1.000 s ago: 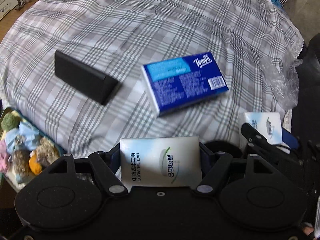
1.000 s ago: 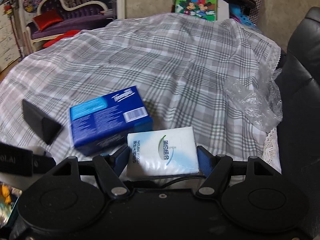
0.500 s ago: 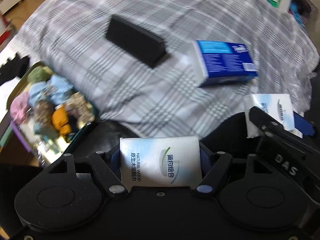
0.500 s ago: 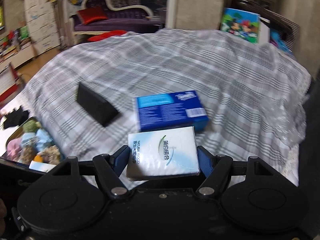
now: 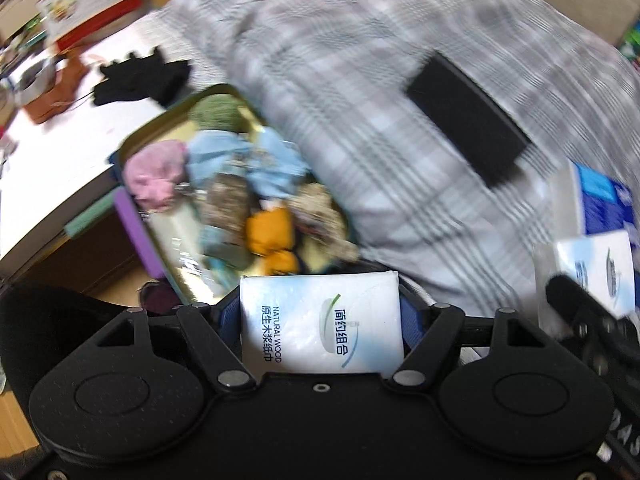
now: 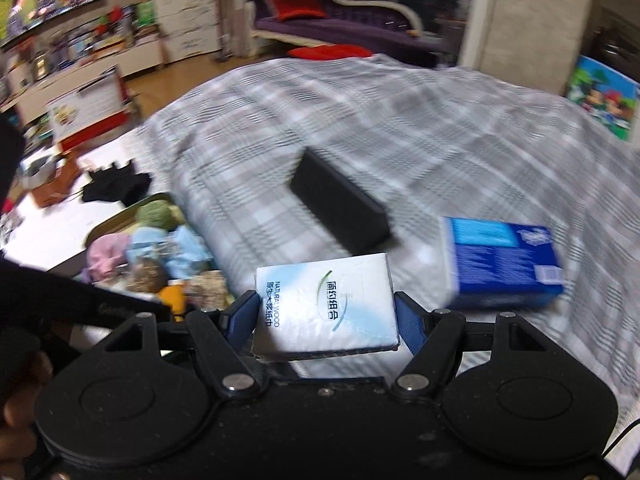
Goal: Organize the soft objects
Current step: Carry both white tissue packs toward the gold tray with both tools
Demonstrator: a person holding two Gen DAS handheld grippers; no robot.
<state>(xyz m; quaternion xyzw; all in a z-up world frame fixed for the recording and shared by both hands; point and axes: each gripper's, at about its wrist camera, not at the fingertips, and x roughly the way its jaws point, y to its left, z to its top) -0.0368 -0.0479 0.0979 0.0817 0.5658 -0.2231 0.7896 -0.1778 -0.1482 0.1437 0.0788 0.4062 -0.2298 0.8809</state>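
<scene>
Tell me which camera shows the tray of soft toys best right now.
Left wrist: the tray sits large and central beside the plaid cover, its contents separable despite blur. The right wrist view shows it small at left, its near end hidden behind the other gripper.

We swing both hand-held grippers, left (image 5: 320,320) and right (image 6: 325,312), leftward; the tray of soft toys (image 5: 160,120) now sits just ahead of the left one.
</scene>
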